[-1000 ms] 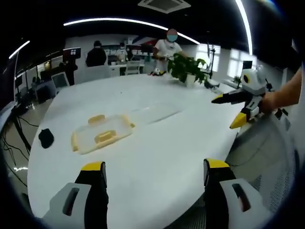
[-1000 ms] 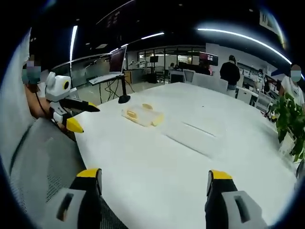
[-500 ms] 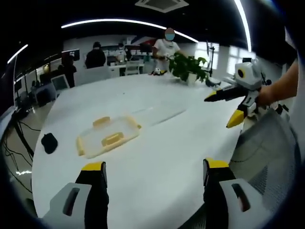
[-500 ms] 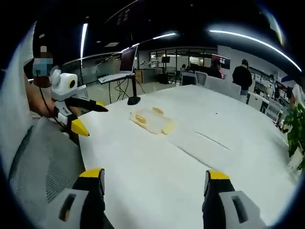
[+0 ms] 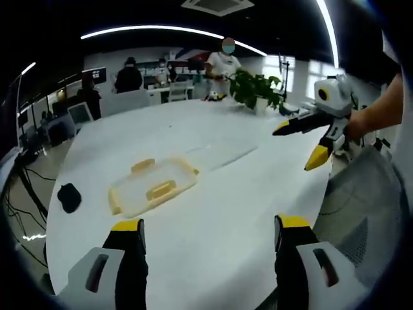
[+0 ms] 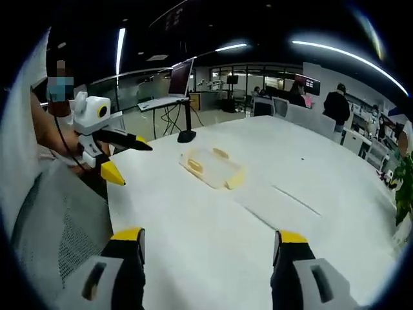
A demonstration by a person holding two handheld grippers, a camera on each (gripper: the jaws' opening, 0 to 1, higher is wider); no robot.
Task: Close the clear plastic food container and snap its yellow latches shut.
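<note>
A clear plastic container part with yellow latches lies flat on the white table, left of centre in the left gripper view. A plain clear part lies just beyond it, apart from it. My left gripper stands open near the table's edge, well short of both parts. My right gripper hangs open in the air to the right, held by a hand. In the right gripper view the latched part and the plain part lie ahead of my open right gripper. The left gripper hovers open at the left.
A small black object lies on the table left of the latched part. A potted plant stands at the far edge, with people behind it. A monitor stand rises past the container. A grey mesh chair sits by the table's edge.
Both views have shifted a little with the hands, closing in slightly on the container parts. The two parts lie where they were. Both grippers have stayed open.
</note>
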